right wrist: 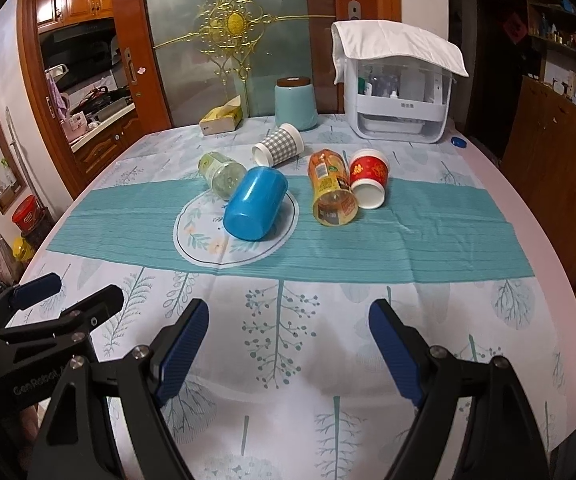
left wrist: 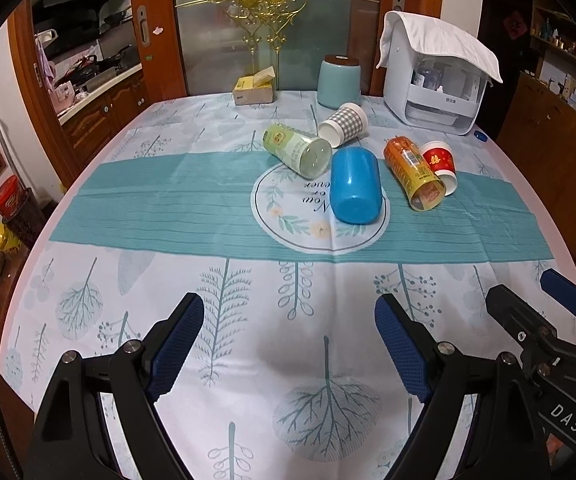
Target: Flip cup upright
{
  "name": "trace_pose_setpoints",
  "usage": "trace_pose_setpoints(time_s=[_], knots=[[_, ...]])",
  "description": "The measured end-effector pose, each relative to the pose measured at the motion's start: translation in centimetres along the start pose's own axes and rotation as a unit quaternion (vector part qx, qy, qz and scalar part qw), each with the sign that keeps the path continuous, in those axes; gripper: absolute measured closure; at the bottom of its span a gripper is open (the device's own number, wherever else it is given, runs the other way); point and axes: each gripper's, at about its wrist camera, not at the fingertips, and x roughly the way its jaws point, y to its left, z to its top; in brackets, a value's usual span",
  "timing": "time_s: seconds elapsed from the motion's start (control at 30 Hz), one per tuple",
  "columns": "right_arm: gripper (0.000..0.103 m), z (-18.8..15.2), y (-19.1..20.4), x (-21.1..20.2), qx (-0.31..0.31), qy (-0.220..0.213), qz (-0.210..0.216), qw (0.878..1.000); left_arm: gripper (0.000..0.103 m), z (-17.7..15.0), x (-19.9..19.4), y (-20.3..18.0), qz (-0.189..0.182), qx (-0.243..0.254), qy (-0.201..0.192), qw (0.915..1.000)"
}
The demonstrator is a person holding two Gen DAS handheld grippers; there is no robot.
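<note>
Several cups lie on their sides mid-table: a blue plastic cup [left wrist: 355, 186] [right wrist: 255, 204], a green-labelled clear cup [left wrist: 297, 151] [right wrist: 222, 174], an orange-labelled clear cup [left wrist: 413, 174] [right wrist: 331, 188], a grey checked paper cup [left wrist: 343, 123] [right wrist: 278, 145] and a red paper cup [left wrist: 441, 166] [right wrist: 369, 178]. My left gripper [left wrist: 289, 338] is open and empty above the near tablecloth, well short of the cups. My right gripper [right wrist: 288, 340] is open and empty too; it shows at the right edge of the left wrist view [left wrist: 527, 300].
At the back of the table stand a teal canister [left wrist: 337, 82], a tissue box [left wrist: 254, 90] and a white appliance under a cloth [left wrist: 435, 80]. A blue bottle cap [left wrist: 479, 135] lies near it. The table's rounded edge [right wrist: 567, 280] curves on the right.
</note>
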Motion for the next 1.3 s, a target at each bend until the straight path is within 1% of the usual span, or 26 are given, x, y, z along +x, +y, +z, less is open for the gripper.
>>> trace_pose_setpoints(time_s=[0.2, 0.33, 0.4, 0.47, 0.57, 0.7, 0.9, 0.93, 1.0, 1.03, 1.1, 1.2, 1.3], knots=[[0.020, 0.9, 0.2, 0.1, -0.001, -0.011, 0.010, 1.000, 0.017, 1.4, 0.3, -0.1, 0.001, 0.005, -0.007, 1.0000], [0.020, 1.3, 0.4, 0.0, -0.003, -0.021, 0.009, 1.000, 0.017, 1.7, 0.5, -0.2, -0.008, 0.009, -0.008, 0.9999], [0.020, 1.5, 0.4, 0.0, -0.003, -0.023, 0.009, 1.000, 0.017, 1.8, 0.7, -0.3, -0.019, 0.012, -0.005, 0.9997], [0.020, 1.7, 0.4, -0.1, -0.002, -0.025, 0.010, 1.000, 0.017, 1.8, 0.6, -0.3, -0.024, 0.013, -0.011, 0.9996], [0.020, 1.9, 0.4, -0.2, 0.001, -0.033, 0.014, 0.999, 0.017, 1.8, 0.5, -0.3, -0.022, 0.019, -0.021, 0.9993], [0.020, 2.3, 0.1, 0.0, 0.008, -0.036, 0.025, 0.999, 0.017, 2.1, 0.6, -0.1, -0.024, 0.016, -0.026, 0.9992], [0.020, 3.7, 0.5, 1.0, -0.006, -0.048, 0.022, 0.999, 0.017, 3.2, 2.0, 0.9, -0.007, -0.002, -0.025, 0.9997], [0.020, 4.1, 0.5, 1.4, -0.005, -0.043, 0.026, 0.999, 0.017, 3.4, 2.2, 1.2, -0.007, -0.009, -0.024, 0.9996], [0.020, 4.8, 0.4, 2.4, -0.004, -0.031, 0.034, 0.999, 0.017, 3.8, 2.9, 2.1, 0.006, -0.028, -0.033, 0.9990], [0.020, 5.3, 0.5, 3.3, -0.007, -0.021, 0.030, 0.999, 0.017, 3.9, 3.2, 2.6, 0.012, -0.036, -0.039, 0.9985], [0.020, 6.0, 0.5, 5.0, -0.007, -0.004, 0.037, 0.999, 0.017, 4.3, 4.0, 3.2, 0.012, -0.043, -0.048, 0.9979], [0.020, 7.1, 0.2, 8.2, 0.016, 0.033, 0.070, 0.997, 0.017, 4.6, 5.6, 4.1, 0.001, -0.052, -0.048, 0.9975], [0.020, 8.1, -0.1, 11.7, 0.044, 0.062, 0.106, 0.992, 0.017, 4.4, 7.3, 4.9, -0.002, -0.066, -0.030, 0.9974]])
